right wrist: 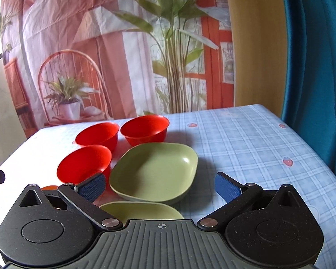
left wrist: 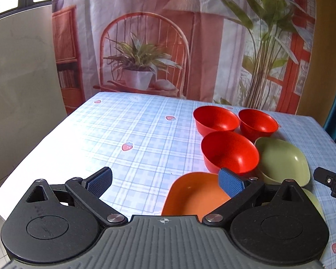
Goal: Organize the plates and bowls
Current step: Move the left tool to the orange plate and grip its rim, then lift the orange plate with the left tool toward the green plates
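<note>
Red bowls (right wrist: 96,132) and green plates (right wrist: 154,170) are scattered on the tabletop (right wrist: 246,139); nothing is gripped. Both the left gripper (left wrist: 165,182) and right gripper (right wrist: 160,185) are held wide open; a plate's rim must be approached first.

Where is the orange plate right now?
The orange plate lies on the checked tablecloth at the near edge, seen in the left view just under the open left tool, in front of the nearest red bowl.

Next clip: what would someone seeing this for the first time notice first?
Three red bowls cluster on the blue checked tablecloth, two at the back and one nearer. Right beside them sits a green dish, with a second green dish closer in and an orange dish under the left gripper. Both grippers hover with jaws open, holding nothing.
</note>
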### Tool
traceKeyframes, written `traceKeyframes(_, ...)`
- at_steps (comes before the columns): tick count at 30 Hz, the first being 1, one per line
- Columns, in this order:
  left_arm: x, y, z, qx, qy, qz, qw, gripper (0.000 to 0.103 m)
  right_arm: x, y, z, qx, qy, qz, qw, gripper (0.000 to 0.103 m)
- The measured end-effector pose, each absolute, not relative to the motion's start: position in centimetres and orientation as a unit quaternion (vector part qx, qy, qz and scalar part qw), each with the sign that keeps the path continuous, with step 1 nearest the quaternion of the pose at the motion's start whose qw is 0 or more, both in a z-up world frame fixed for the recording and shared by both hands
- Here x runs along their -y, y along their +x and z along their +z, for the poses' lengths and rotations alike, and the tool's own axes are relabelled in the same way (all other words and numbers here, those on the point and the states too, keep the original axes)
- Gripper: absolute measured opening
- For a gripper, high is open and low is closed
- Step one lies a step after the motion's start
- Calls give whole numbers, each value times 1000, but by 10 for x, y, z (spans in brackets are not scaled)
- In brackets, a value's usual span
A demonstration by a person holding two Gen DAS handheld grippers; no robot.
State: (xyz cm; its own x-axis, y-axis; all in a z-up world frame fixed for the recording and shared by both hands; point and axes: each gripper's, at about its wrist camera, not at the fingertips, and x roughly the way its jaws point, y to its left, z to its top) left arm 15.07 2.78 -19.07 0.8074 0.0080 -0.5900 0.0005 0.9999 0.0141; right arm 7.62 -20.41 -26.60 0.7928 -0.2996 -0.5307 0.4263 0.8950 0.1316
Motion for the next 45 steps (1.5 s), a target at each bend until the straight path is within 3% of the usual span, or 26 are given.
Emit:
traceKeyframes(4, -30, 157, -201, -341, 4, -8, 940, 87, 202, 78, -271, -272, 130, -167, 939, 102)
traceKeyframes(9, -38, 161, -216, -384, -2, -1, 923, 68, 198, 79, -273, -287, 140, -133, 938, 91)
traceKeyframes(11, -41, 162, -222, -401, -16, -10, 916, 52, 197, 79, -273, -289, 142, -120, 939, 85)
traceKeyframes(14, -42, 164, -231, -421, -29, -18, 906, 36, 193, 81, -273, -295, 146, -95, 940, 76)
traceKeyframes(20, -54, 159, -240, -443, -68, -21, 894, 32, 184, 90, -272, -316, 140, -66, 936, 46)
traceKeyframes(23, -63, 160, -245, -455, -92, -24, 885, 32, 177, 104, -275, -336, 136, -46, 931, 38)
traceKeyframes(30, -74, 161, -252, -458, -122, -28, 880, 31, 160, 139, -279, -352, 99, -25, 930, 35)
traceKeyframes(37, -74, 163, -256, -458, -135, -49, 877, 13, 162, 164, -286, -368, 106, -18, 924, 31)
traceKeyframes(45, -77, 166, -262, -459, -145, -55, 875, 13, 158, 177, -300, -393, 104, -7, 914, 26)
